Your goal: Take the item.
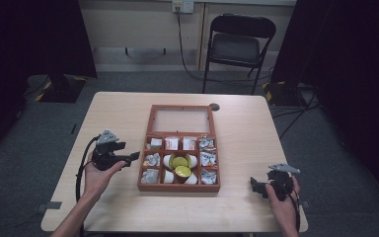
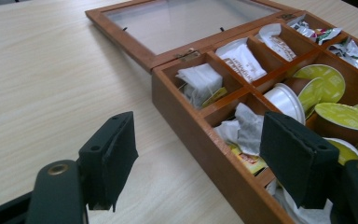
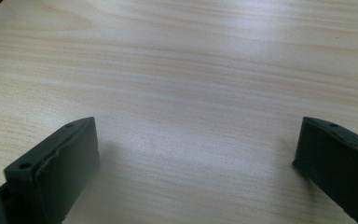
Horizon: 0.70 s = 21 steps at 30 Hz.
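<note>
Wide-spread tongs face the open wooden box of sachets.

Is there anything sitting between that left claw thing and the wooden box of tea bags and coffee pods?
Nothing visible. The left gripper hangs open just beside the wooden box, with its lid already lying open flat behind; in the left gripper view one jaw already overlaps the box's near wall.

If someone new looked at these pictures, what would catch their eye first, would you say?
Probably the open wooden box at the middle of the table, its glass lid laid flat behind it and its compartments full of tea bags, sachets and yellow-green capsules. Next, the left gripper open beside the box, and the right gripper open near the table's right front.
</note>
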### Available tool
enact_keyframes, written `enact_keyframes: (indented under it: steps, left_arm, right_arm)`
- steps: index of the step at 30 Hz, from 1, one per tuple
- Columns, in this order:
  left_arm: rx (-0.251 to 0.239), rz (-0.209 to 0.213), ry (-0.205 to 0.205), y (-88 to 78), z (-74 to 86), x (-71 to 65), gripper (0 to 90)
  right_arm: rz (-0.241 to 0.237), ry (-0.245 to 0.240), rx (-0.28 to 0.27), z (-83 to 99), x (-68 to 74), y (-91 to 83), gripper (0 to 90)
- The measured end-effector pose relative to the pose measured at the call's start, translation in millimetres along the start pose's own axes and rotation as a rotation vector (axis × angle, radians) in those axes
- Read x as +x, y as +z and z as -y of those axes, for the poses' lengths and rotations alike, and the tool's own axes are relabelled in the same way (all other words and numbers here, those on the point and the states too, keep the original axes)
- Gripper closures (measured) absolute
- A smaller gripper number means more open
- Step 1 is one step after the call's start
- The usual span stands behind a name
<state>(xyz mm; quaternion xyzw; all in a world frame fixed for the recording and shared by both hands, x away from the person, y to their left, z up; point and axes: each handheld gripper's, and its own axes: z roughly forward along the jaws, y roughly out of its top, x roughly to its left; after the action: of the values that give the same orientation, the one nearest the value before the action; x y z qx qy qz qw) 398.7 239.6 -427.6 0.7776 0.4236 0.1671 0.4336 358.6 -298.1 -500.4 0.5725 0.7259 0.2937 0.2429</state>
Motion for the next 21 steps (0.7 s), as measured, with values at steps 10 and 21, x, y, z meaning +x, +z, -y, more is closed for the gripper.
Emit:
enact_keyframes:
  steps: [10, 21]
  left_arm:
    - [-0.012, 0.046, 0.009, 8.9, -9.5, -9.5, 27.6]
    - [-0.002, 0.064, 0.048, 19.3, -19.2, -19.1, 29.2]
  right_arm:
    - [0.000, 0.000, 0.000, 0.0, 0.0, 0.0, 0.0]
    - [0.000, 0.000, 0.000, 0.0, 0.0, 0.0, 0.0]
